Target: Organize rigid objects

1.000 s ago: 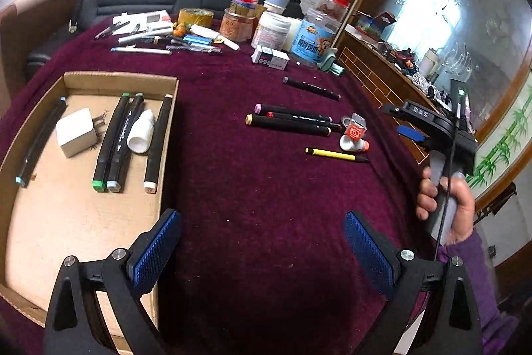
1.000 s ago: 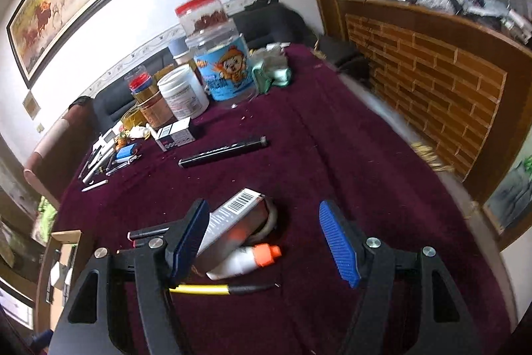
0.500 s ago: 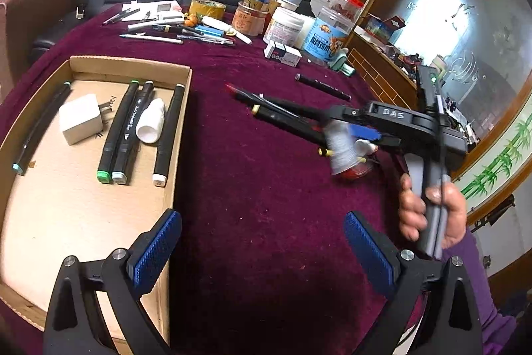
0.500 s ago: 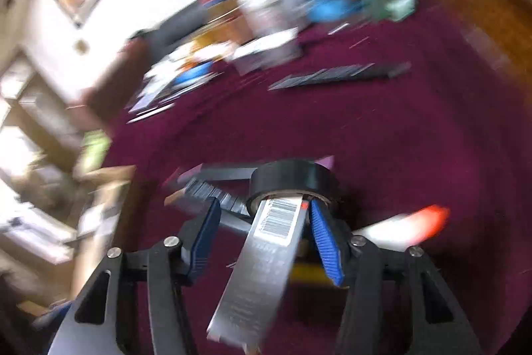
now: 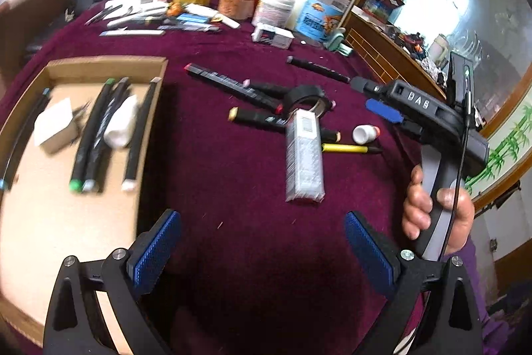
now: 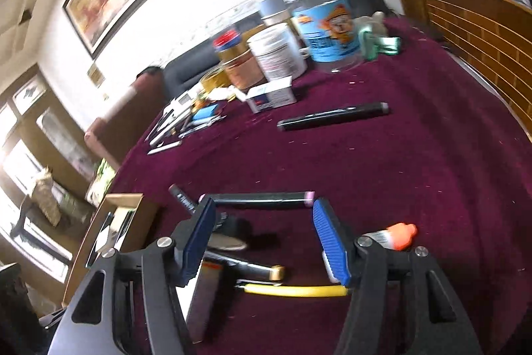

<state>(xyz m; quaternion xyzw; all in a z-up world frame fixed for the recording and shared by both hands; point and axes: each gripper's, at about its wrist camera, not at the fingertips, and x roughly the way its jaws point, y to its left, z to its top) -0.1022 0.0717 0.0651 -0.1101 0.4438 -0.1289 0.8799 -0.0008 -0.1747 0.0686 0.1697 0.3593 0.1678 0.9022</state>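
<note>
A black tape roll with a long silver barcode card lies on the maroon cloth mid-table, partly over black markers. A yellow pen and a small white bottle with an orange cap lie to its right. My right gripper is open and empty above the markers, with the card's end below its left finger. It shows in the left wrist view. My left gripper is open and empty near the front edge. The cardboard tray at left holds markers, a white charger and a white bottle.
Jars and tubs crowd the far edge with a small white box. Pens and tools lie at the far left. One more black marker lies alone toward the far right. A wooden ledge borders the right.
My right gripper was shut on the tape roll's card half a second ago. It has opened and drawn back, and the roll and card now lie on the cloth nearer the tray.
</note>
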